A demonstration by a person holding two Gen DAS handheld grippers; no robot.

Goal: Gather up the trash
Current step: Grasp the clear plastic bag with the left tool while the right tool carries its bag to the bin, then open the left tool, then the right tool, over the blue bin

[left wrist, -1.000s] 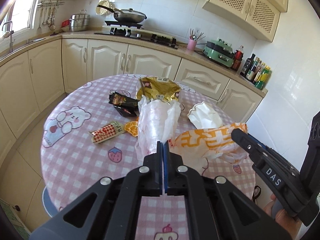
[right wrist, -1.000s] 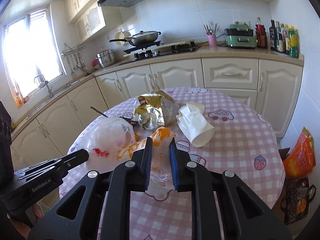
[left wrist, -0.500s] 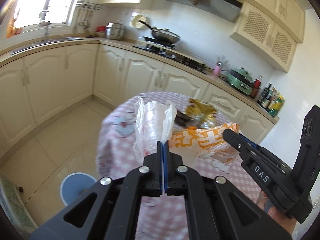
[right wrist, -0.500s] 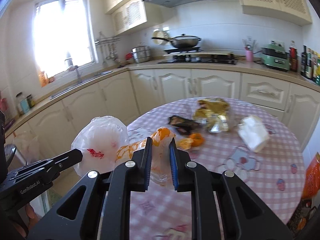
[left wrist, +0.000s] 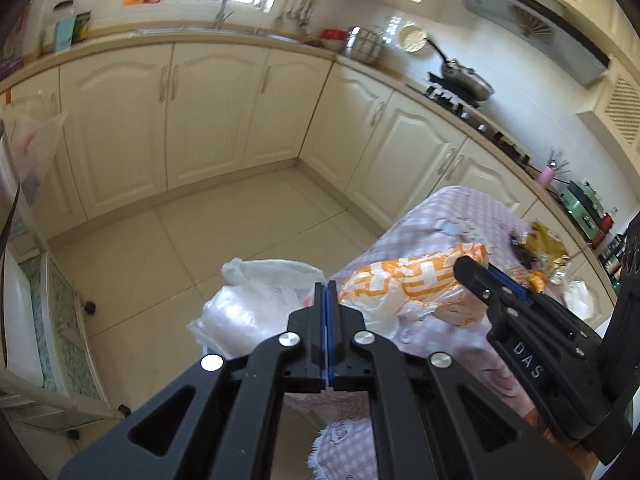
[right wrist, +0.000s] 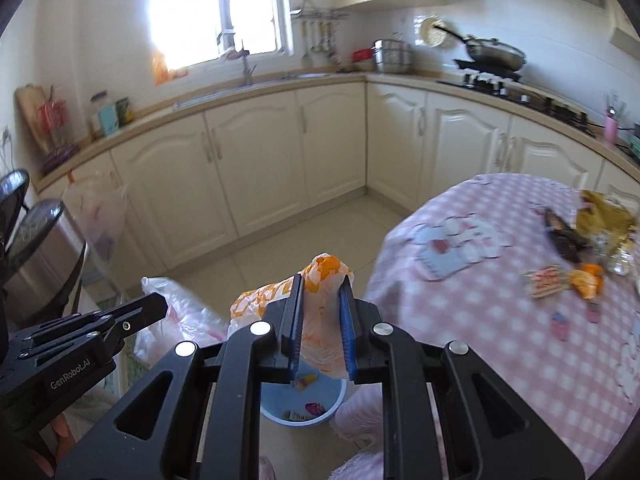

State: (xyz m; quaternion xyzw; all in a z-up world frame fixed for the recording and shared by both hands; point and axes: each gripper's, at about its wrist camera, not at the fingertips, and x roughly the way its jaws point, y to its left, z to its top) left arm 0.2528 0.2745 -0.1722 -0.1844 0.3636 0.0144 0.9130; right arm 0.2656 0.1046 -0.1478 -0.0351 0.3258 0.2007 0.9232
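Note:
My left gripper (left wrist: 326, 286) is shut on a clear plastic bag (left wrist: 248, 304), which hangs over the tiled floor beside the table. My right gripper (right wrist: 321, 285) is shut on the neck of an orange-and-white plastic bag (right wrist: 324, 268). Right below it a blue bin (right wrist: 280, 394) stands on the floor with a few wrappers inside. Each gripper shows in the other's view: the right gripper (left wrist: 480, 270) with the orange bag (left wrist: 408, 284), the left gripper (right wrist: 154, 306) with the clear bag (right wrist: 180, 314). Orange peel (right wrist: 588, 280), a red wrapper (right wrist: 544, 280), a dark wrapper (right wrist: 560, 234) and a gold wrapper (right wrist: 604, 208) lie on the table.
The round table with a pink checked cloth (right wrist: 480, 320) fills the right side. Cream cabinets (right wrist: 260, 168) run along the back and left. A steel pot (right wrist: 44, 256) and a wheeled rack (left wrist: 52, 320) stand close at the left. Tiled floor (left wrist: 200, 232) lies open ahead.
Both grippers have swung left off the table, carrying their bags, and now hang over the floor by the table's edge. The blue bin has come into the right wrist view. Both grips hold unchanged.

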